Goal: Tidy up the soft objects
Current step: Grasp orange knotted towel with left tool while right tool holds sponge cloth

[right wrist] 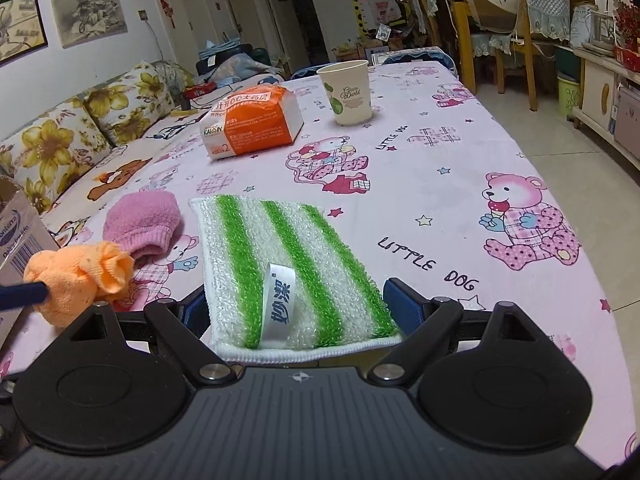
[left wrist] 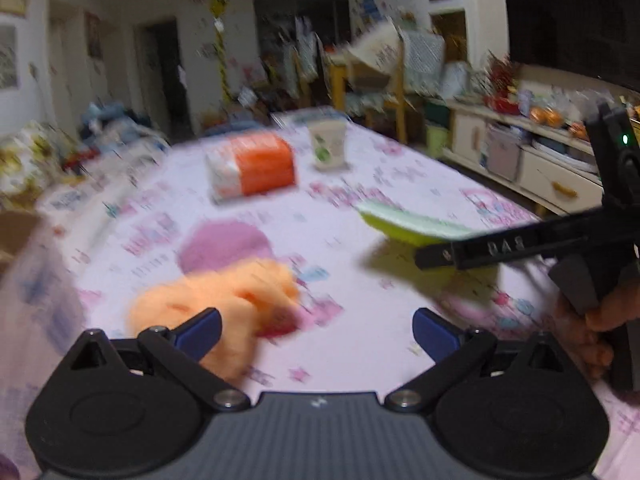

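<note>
In the blurred left wrist view my left gripper (left wrist: 316, 330) is open, with a crumpled orange cloth (left wrist: 224, 300) lying by its left finger. A pink sock (left wrist: 226, 246) lies just beyond. My right gripper (right wrist: 298, 306) holds a green-and-white striped scrubbing pad (right wrist: 288, 268) between its fingers, lifted above the table; the pad shows in the left view (left wrist: 408, 224) under the black right finger. In the right wrist view the orange cloth (right wrist: 78, 276) touches a blue finger of the left gripper, and the pink sock (right wrist: 142, 222) lies behind it.
An orange-and-white tissue pack (right wrist: 252, 120) and a paper cup (right wrist: 348, 92) stand farther back on the pink bear-print tablecloth (right wrist: 460, 152). A cardboard box (right wrist: 20, 236) sits at the left edge. A floral sofa (right wrist: 80, 128) is at left, chairs and cabinets at right.
</note>
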Demonstrator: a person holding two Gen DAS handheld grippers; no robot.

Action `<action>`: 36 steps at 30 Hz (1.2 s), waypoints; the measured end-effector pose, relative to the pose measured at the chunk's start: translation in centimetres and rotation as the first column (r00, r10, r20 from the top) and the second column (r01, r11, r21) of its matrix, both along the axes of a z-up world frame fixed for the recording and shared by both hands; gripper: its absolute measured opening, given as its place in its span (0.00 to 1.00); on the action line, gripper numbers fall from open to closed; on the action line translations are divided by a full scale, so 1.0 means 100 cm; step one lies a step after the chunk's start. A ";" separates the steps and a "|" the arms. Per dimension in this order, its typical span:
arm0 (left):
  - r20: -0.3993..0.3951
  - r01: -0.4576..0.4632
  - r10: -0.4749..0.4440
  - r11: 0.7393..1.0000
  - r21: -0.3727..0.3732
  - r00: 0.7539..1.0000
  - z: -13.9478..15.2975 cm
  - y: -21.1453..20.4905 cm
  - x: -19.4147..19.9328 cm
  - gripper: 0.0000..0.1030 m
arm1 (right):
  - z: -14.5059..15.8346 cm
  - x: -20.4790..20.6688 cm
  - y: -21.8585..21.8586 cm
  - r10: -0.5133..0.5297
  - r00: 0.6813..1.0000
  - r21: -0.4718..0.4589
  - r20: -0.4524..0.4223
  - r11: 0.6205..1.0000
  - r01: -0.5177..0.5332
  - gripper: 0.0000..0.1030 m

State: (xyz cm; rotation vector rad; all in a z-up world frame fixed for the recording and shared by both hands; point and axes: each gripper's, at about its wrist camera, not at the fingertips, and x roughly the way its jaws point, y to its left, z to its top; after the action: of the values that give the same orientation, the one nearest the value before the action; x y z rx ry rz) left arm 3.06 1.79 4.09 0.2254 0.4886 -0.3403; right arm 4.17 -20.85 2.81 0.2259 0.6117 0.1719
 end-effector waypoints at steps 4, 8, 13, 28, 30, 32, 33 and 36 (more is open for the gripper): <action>0.104 -0.118 0.109 0.989 0.084 0.989 0.007 0.007 0.012 0.99 | 0.000 -0.002 0.000 -0.001 1.000 0.001 0.001 1.000 0.001 1.00; 0.026 -0.171 0.169 0.981 0.096 0.985 -0.008 0.016 0.042 0.99 | 0.001 -0.001 0.000 -0.002 1.000 -0.011 -0.002 1.000 0.002 1.00; -0.008 -0.178 0.180 0.980 0.094 0.984 -0.024 0.013 0.054 0.96 | 0.001 0.002 0.003 -0.001 1.000 -0.032 -0.005 0.999 0.000 1.00; -0.010 -0.287 0.288 0.957 0.042 0.958 -0.013 0.016 0.020 0.61 | 0.000 0.009 0.018 0.004 1.000 -0.155 -0.013 0.988 -0.006 0.95; -0.021 -0.277 0.278 0.960 0.031 0.960 -0.011 0.014 0.011 0.61 | 0.000 0.008 0.021 0.004 1.000 -0.167 -0.008 0.986 -0.005 0.94; -0.037 -0.275 0.275 0.962 0.005 0.961 -0.009 0.014 0.002 0.61 | 0.000 0.007 0.022 0.005 1.000 -0.179 -0.004 0.984 -0.006 0.92; -0.046 -0.272 0.271 0.962 -0.010 0.961 -0.007 0.014 -0.002 0.61 | 0.000 0.006 0.023 0.006 1.000 -0.184 -0.001 0.983 -0.006 0.92; -0.053 -0.259 0.256 0.965 -0.045 0.965 -0.004 0.013 -0.014 0.61 | 0.001 0.003 0.024 0.001 1.000 -0.201 0.013 0.980 0.002 0.89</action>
State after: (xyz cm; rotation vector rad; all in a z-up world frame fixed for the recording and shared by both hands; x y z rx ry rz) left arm 1.66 3.12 3.70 0.1016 0.5474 -0.1037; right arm 4.48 -18.49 2.87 0.0297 0.6118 0.1098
